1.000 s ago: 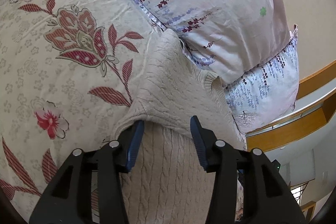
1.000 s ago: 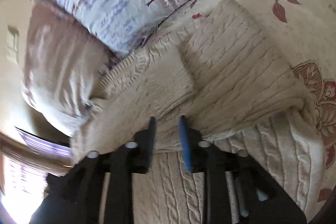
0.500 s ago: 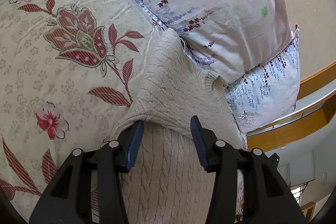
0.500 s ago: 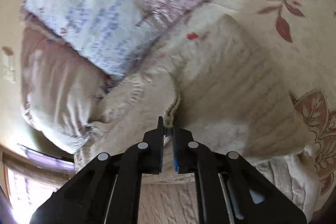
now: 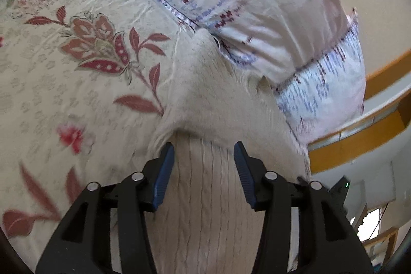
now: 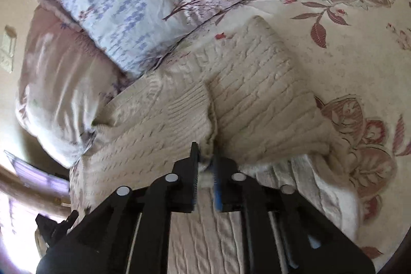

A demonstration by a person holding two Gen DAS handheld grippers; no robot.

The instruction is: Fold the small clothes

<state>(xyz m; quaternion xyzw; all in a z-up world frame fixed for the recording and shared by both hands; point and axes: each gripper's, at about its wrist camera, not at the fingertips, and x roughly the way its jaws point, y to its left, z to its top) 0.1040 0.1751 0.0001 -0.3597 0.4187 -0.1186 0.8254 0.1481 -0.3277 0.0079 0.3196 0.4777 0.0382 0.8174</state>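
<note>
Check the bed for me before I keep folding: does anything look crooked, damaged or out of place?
Nothing looks damaged. The cream cable-knit sweater lies half folded on the floral bedspread, its far edge pushed against the pale floral pillows. The right gripper pinches a raised fold of knit, so the edges are uneven.

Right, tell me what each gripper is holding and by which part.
Right gripper pinches the cream sweater at a folded edge. Left gripper holds nothing, jaws open over it.
</note>
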